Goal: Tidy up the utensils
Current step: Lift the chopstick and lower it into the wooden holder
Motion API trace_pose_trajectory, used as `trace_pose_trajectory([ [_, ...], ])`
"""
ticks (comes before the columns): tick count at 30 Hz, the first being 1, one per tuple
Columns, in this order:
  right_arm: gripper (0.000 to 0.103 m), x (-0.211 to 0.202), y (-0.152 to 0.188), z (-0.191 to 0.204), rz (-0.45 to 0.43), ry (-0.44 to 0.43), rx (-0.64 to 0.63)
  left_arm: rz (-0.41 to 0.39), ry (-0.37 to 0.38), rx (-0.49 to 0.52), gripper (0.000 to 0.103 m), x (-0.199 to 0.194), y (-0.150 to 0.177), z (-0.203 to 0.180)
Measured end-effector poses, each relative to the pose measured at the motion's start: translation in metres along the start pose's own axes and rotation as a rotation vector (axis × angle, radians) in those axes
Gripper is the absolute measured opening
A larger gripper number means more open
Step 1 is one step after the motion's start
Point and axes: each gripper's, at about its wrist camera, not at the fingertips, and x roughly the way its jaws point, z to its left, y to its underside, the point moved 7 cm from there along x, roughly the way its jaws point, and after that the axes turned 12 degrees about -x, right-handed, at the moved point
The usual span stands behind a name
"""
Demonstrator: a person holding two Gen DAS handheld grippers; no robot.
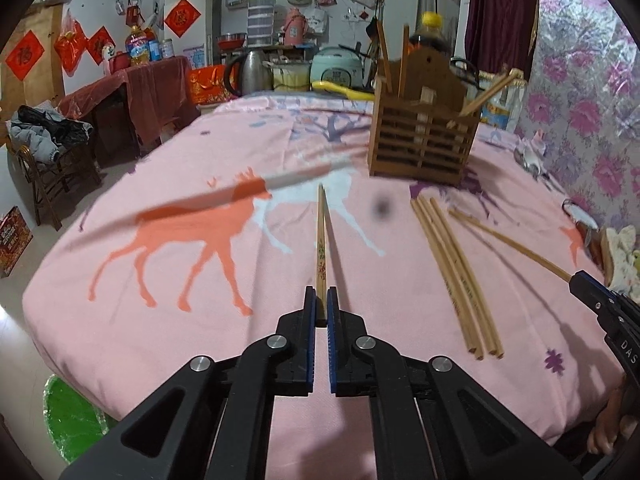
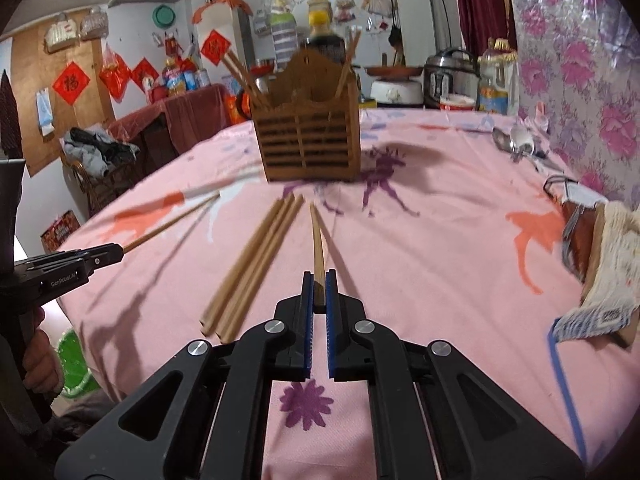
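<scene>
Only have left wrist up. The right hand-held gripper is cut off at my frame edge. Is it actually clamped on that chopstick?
Observer: Yes. The right wrist view shows the right hand-held gripper shut on a chopstick, near its thick end.
Operator: Anything by the wall besides chopsticks? Blurry here.
Observer: Spoons, metal plus one white, lying on the tablecloth by the floral wall, right of the holder.

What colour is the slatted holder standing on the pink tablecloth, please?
The holder is brown wood with horizontal slats, clearest in the right wrist view.
</scene>
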Motion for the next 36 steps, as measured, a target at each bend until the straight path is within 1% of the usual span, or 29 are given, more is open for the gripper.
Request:
trace_pose_trajectory([
  [3,0.006,-0.012,-0.015,-0.002,-0.042,0.000,-0.004,-0.024,0.007,0.004,0.006,-0.014,-0.012,0.000],
  [9,0.006,-0.034,-0.046,-0.008,-0.121,-0.016,0.010,-0.068,0.045,-0.007,0.006,-0.046,-0.045,-0.006],
  [18,0.006,-0.055,-0.085,-0.012,-0.185,-0.031,0.003,-0.122,0.129,0.000,0.006,-0.080,-0.101,-0.034],
  [26,0.006,-0.059,-0.116,-0.022,-0.217,-0.059,0.019,-0.115,0.185,0.033,0.006,-0.083,-0.131,-0.068],
  [29,0.006,-0.060,-0.131,-0.026,-0.236,-0.056,0.011,-0.116,0.207,0.047,0.006,-0.081,-0.146,-0.084],
  [33,0.006,-0.061,-0.165,-0.035,-0.279,-0.059,0.000,-0.120,0.238,0.055,0.006,-0.078,-0.173,-0.105],
  [36,0.006,-0.062,-0.195,-0.042,-0.324,-0.059,-0.009,-0.157,0.259,0.066,0.006,-0.081,-0.204,-0.125],
])
